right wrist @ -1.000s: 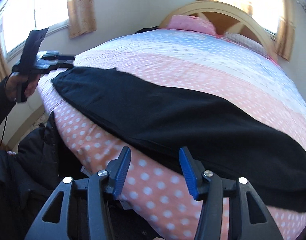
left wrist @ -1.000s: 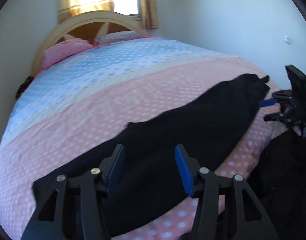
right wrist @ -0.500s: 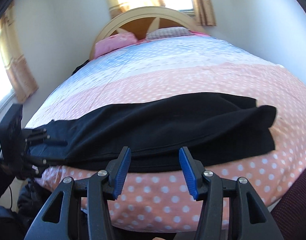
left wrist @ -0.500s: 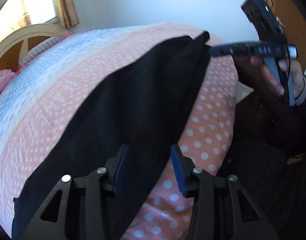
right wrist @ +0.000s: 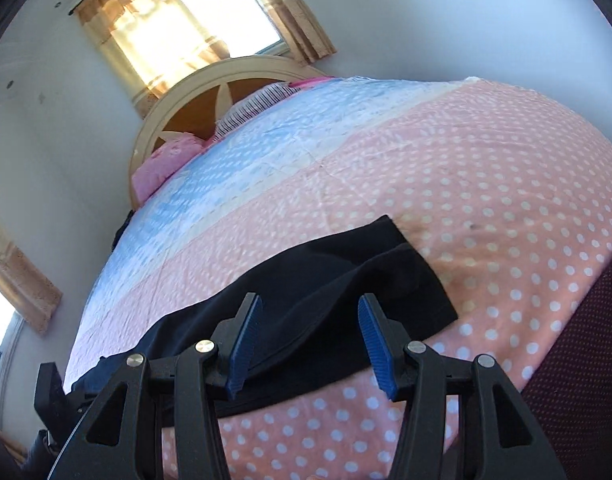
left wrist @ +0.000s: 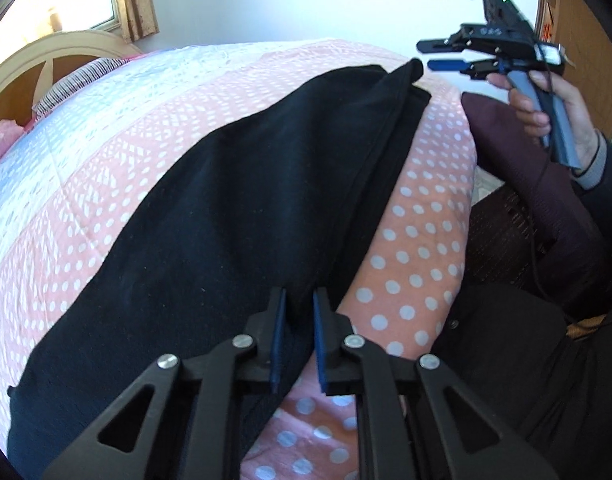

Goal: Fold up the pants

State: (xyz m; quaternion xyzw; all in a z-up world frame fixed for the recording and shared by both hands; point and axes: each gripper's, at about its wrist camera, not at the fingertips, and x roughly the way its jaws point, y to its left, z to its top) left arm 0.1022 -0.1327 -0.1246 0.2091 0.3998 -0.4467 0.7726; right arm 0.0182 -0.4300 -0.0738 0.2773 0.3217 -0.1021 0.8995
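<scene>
Pants [left wrist: 241,216] are lying lengthwise along the near edge of the bed [left wrist: 418,264], so the left gripper [left wrist: 298,342], jaws just closing, is pinching their near hem, while the right gripper [right wrist: 309,346] is hovering with jaws released over the other end.

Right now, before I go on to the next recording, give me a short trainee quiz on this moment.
1. True or false: the right gripper is shut on the pants.
2. Where on the bed do the pants lie? A: the blue band. B: the pink dotted band. C: the pillows.
3. Fill in: the pants' near edge sits between the pads of the ___ gripper.

Key
1. False: its jaws stand open above the pants' end.
2. B.
3. Left: the left gripper has just been closing, and the pants' edge is pinched between its pads.
</scene>
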